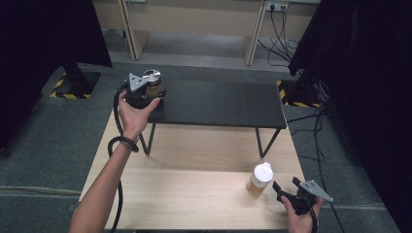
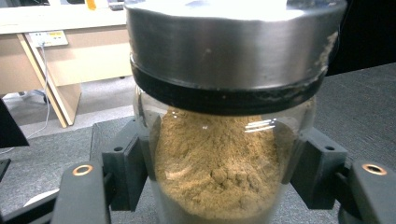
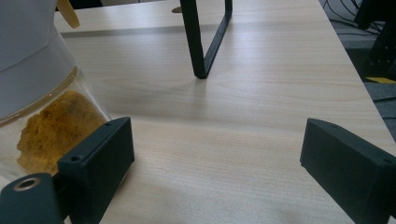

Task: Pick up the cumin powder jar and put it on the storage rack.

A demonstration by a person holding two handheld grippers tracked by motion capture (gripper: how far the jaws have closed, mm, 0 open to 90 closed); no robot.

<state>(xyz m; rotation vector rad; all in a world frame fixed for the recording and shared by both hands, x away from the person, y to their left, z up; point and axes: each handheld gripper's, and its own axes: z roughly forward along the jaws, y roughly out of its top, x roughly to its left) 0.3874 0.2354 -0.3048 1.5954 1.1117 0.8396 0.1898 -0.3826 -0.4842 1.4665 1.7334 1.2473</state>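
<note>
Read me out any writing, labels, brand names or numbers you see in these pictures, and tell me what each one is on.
No text can be read.
Metal-lidded jar held by the left gripper: no label.
White-lidded jar beside the right gripper: no label.
Yellowish sticker on the wooden furniture: print too small and blurred to read.
Wall socket: no readable marking.

Two jars of powder (one metal-lidded (image 1: 152,82), one white-capped (image 1: 260,178)), two tongs, one black shelf (image 1: 218,103).
</note>
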